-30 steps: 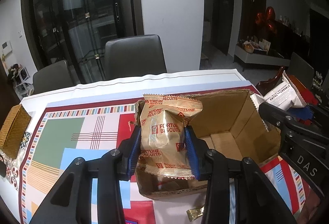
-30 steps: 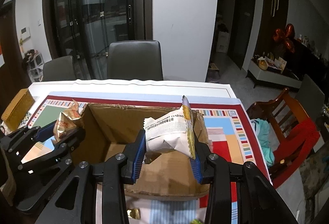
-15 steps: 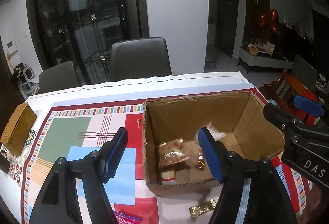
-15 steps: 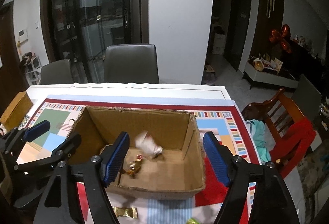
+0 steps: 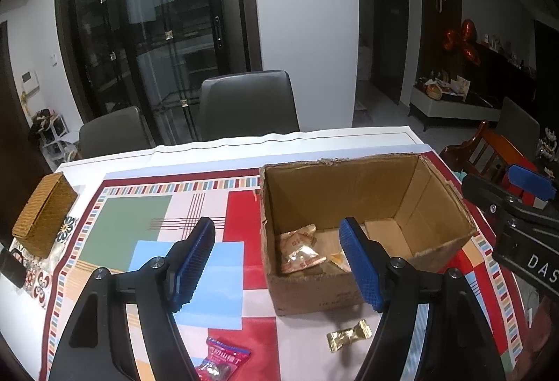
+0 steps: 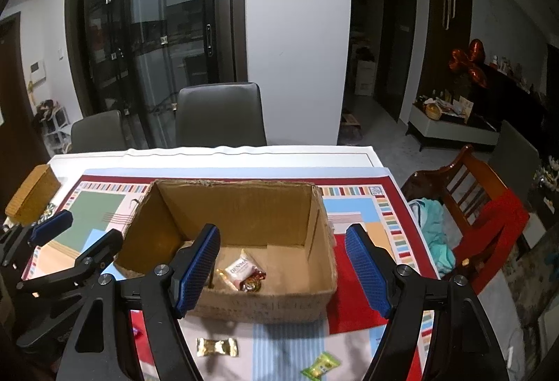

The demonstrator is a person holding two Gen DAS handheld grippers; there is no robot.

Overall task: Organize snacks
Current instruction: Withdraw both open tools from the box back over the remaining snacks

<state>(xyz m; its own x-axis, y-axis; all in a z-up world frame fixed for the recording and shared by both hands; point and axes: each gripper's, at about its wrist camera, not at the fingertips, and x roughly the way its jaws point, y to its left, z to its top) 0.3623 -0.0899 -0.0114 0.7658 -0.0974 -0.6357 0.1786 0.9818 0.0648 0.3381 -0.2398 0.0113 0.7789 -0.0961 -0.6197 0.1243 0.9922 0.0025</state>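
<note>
Both claws hang released, left claw (image 5: 276, 264) and right claw (image 6: 283, 271), over the cardboard box (image 6: 244, 306) holding a gold biscuit packet (image 5: 300, 250), a white packet (image 6: 241, 269) and, seemingly, candy at six o'clock.

Brown cardboard box (image 5: 367, 192) sits on a red, blue and green patchwork tablecloth (image 5: 139, 224).

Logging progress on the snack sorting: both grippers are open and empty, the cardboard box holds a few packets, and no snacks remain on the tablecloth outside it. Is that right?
Not quite: snacks do remain outside the cardboard box. The right wrist view shows a gold-wrapped candy and a green packet in front of it; the left wrist view adds a red packet. The left gripper and right gripper are open and empty.
</note>
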